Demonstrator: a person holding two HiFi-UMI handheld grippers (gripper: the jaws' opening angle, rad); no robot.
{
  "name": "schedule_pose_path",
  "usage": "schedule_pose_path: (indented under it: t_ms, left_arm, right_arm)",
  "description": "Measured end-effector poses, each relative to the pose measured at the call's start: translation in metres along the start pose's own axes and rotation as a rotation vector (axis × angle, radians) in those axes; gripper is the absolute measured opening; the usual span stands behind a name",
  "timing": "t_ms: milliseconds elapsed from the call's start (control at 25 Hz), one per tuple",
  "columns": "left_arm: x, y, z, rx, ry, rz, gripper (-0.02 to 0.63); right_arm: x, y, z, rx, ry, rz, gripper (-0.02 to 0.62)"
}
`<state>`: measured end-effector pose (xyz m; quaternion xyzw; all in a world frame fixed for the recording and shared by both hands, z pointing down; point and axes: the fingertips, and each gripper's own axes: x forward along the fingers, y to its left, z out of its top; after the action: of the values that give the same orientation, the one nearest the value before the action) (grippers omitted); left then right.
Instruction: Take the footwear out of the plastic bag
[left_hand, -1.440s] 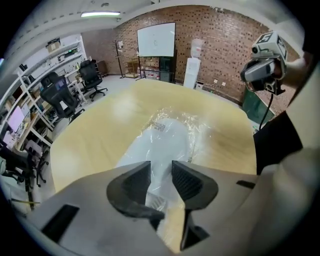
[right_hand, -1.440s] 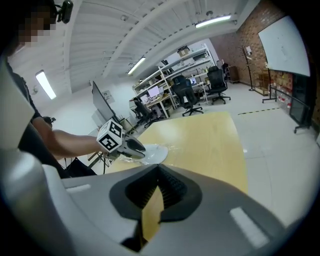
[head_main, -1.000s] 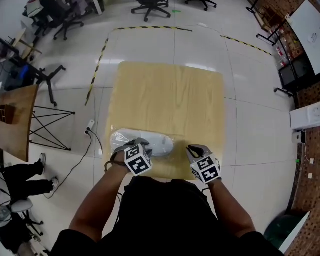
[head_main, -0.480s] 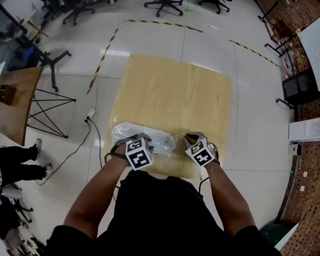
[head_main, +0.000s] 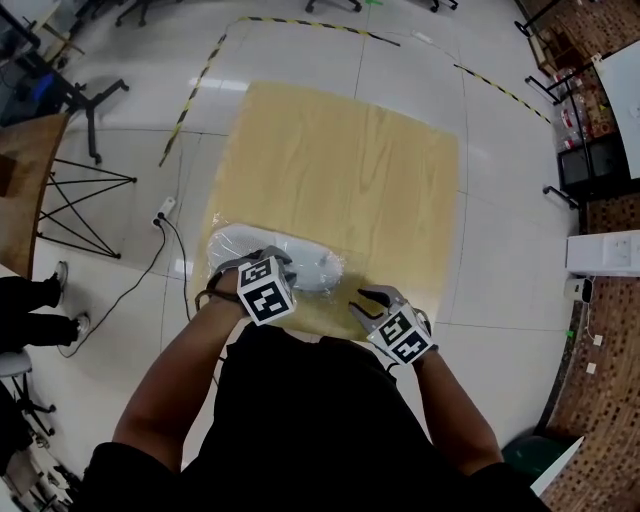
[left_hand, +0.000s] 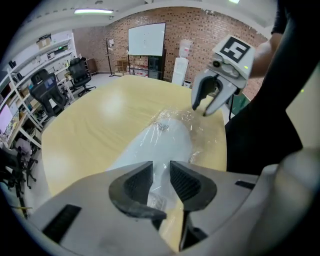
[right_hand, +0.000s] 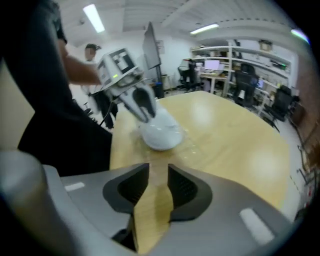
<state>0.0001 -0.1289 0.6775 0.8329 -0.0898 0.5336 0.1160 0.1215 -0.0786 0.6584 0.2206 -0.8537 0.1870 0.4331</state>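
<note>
- Left gripper (head_main: 265, 262) sits at the left of the table's near edge, over the near-left end of the bagged footwear.
- In its own view we see its jaws closing on the plastic bag (left_hand: 197, 127), with film and the white shoe body filling the gap pad to pad. The head view hides this under the marker cube.
- Footwear (head_main: 310, 265) is white, inside the clear bag, and lies flat on the wooden table (head_main: 350, 160) near the front edge, left of centre.
- From the head view, we read its long axis as roughly left-right along the near edge, with the right end a bit nearer the person.
- In the left gripper view the same axis runs straight away from the jaws toward the right gripper (head_main: 370, 302).
- The rounded far end points at the right gripper. We cannot tell toe from heel.
- Only the left gripper view shows a small printed label on the bag near that far end, and loose crinkled film trailing past the shoe tip.
- The right gripper view gives us the rounded end face-on, with the left gripper on top of the shoe behind it.
- Right gripper is just right of the bag's loose end, apart from it, at the table's front edge.
- Its jaws are opening, and its own view shows only bare table top between the pads.
- Only the head view shows the whole table, with the far two thirds bare.
</note>
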Motion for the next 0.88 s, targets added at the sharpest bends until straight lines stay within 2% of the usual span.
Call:
schedule_pose_path:
  t_ms: [80, 160, 280, 320, 400, 880]
  left_arm:
    - [0.001, 0.001, 0.001, -0.001, 0.005, 0.003, 0.117]
    - [0.002, 0.000, 0.002, 0.003, 0.012, 0.007, 0.117]
    - [0.002, -0.001, 0.002, -0.001, 0.016, 0.004, 0.115]
    - [0.002, -0.001, 0.003, -0.005, 0.015, 0.001, 0.115]
    - [0.002, 0.000, 0.003, -0.015, 0.013, -0.005, 0.114]
    - [0.002, 0.001, 0.005, -0.049, -0.042, 0.005, 0.106]
  right_arm:
    - [0.012, 0.025, -0.005, -0.110, 0.062, 0.035, 0.156]
    - [0.024, 0.030, -0.010, -0.165, 0.110, 0.018, 0.156]
    - [0.031, 0.024, -0.013, -0.212, 0.156, -0.032, 0.129]
    - [0.028, 0.022, -0.012, -0.215, 0.156, -0.050, 0.088]
    - [0.021, 0.018, -0.013, -0.213, 0.146, -0.080, 0.002]
    - [-0.007, 0.011, -0.023, -0.052, 0.051, -0.081, 0.002]
